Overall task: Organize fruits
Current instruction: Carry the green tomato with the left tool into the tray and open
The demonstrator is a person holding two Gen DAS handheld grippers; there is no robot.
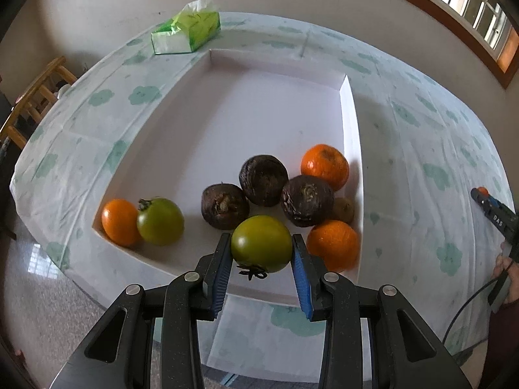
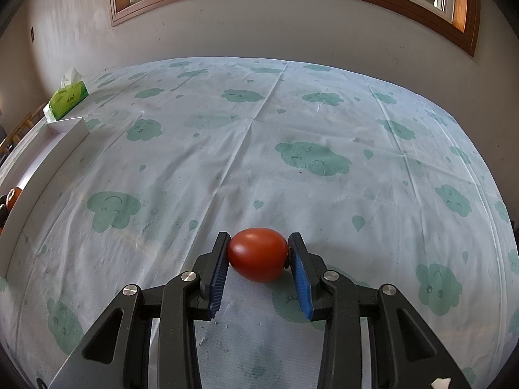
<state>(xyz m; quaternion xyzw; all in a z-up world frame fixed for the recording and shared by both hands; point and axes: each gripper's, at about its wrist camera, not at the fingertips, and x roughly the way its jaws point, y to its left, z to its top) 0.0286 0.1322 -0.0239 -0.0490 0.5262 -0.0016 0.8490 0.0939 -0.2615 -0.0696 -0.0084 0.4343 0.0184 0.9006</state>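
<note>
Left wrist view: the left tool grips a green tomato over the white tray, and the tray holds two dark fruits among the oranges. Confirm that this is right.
Not quite. The left wrist view shows three dark fruits in the white tray, not two. The rest stands: the left tool grips a green tomato over the tray, with oranges among them.

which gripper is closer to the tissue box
Left. The left gripper is over the near end of the white tray, with the tissue box just past the tray's far end. The right gripper is out on the tablecloth, beyond the tray's right wall.
</note>
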